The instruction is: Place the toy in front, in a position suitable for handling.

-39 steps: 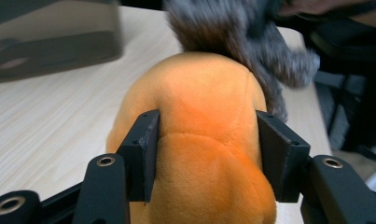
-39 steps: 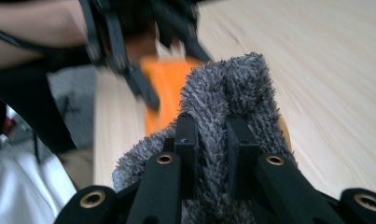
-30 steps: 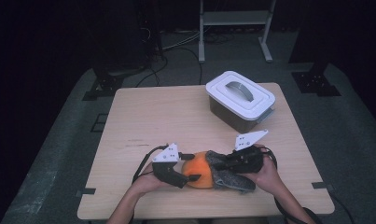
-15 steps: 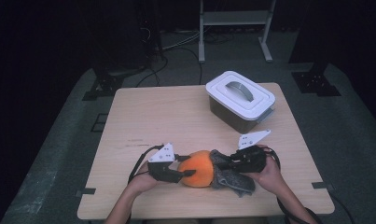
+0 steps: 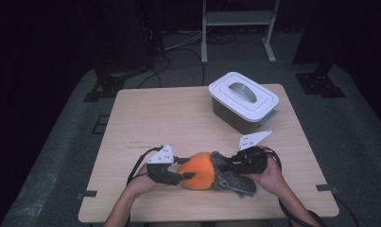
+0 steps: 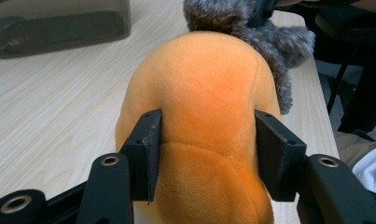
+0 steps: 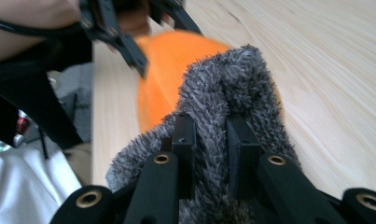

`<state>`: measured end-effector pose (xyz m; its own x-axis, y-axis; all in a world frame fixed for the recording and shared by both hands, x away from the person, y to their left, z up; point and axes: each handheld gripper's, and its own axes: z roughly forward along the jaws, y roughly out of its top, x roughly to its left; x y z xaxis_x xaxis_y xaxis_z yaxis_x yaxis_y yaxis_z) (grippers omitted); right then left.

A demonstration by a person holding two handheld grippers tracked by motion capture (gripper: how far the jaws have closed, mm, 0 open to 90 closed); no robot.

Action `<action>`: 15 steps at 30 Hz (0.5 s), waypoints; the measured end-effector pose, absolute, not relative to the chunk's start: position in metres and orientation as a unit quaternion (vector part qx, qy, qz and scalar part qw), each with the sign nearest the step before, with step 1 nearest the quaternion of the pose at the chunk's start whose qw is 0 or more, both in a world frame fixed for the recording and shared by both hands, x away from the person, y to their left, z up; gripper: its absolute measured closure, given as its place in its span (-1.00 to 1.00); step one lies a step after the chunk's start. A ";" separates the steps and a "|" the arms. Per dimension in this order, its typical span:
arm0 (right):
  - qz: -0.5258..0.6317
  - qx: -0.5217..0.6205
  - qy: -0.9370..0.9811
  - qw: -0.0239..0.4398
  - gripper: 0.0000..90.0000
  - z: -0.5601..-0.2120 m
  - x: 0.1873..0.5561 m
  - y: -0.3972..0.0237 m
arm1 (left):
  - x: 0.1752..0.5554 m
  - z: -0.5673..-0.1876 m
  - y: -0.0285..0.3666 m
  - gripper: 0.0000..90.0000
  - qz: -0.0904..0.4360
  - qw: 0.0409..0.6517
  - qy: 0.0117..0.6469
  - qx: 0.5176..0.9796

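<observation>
A soft toy lies near the table's front edge, with a round orange body and a grey furry part on its right. My left gripper comes in from the left; its jaws have just been closing and now press the orange plush from both sides. From the right, my right gripper is shut on a fold of the grey fur, pinched between its pads. The orange body and the left gripper show beyond that fold.
A dark plastic box with a white handled lid stands at the back right of the wooden table; its side shows in the left gripper view. Cables trail from both grippers toward the front edge.
The left gripper's jaws have closed onto the orange plush, which they stood wider around a second ago. The right gripper and the toy have hardly moved.
</observation>
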<state>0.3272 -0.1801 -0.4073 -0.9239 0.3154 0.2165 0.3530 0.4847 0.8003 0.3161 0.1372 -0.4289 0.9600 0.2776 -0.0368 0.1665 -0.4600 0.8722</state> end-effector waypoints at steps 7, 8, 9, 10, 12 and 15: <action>-0.425 -0.221 -0.878 -0.003 0.68 -0.412 0.333 -0.191 | 0.314 -0.427 0.134 0.03 0.060 0.500 0.129 0.854; -0.428 -0.220 -0.877 -0.009 0.68 -0.410 0.332 -0.191 | 0.314 -0.427 0.134 0.03 0.058 0.501 0.129 0.854; -0.439 -0.218 -0.872 -0.010 0.68 -0.406 0.331 -0.190 | 0.314 -0.427 0.134 0.02 0.058 0.502 0.129 0.853; -0.448 -0.212 -0.868 -0.011 0.68 -0.403 0.329 -0.189 | 0.314 -0.427 0.134 0.02 0.059 0.503 0.129 0.853; -0.465 -0.200 -0.862 -0.008 0.67 -0.396 0.324 -0.184 | 0.314 -0.427 0.131 0.01 0.059 0.505 0.127 0.852; -0.472 -0.178 -0.863 -0.004 0.66 -0.392 0.318 -0.173 | 0.311 -0.427 0.127 -0.02 0.064 0.505 0.121 0.852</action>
